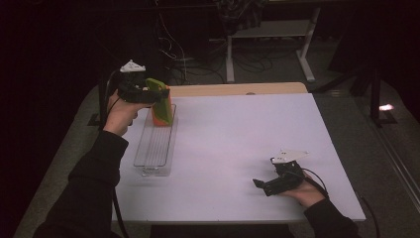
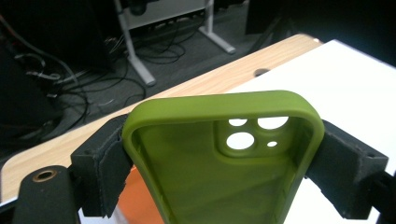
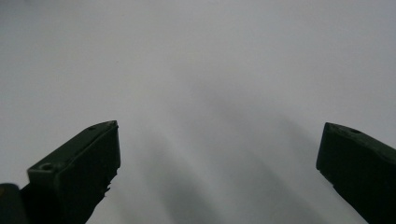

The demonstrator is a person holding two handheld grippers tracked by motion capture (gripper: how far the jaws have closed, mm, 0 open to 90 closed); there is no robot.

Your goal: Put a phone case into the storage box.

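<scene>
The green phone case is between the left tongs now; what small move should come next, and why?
Probably carry the green phone case a little toward the open white table and lower it there. The left tongs clamp it by both side edges, held above the far end of the clear tray, where an orange case stands. The right tongs are open, low over bare table, free to help.

olive green phone case (image 2: pixel 205 172), orange one (image 1: pixel 161 115) behind it

clear tray (image 1: pixel 157 148), white table (image 1: pixel 237 148), black grippers, light wood strip at the table's back edge (image 1: pixel 237 89)
</scene>
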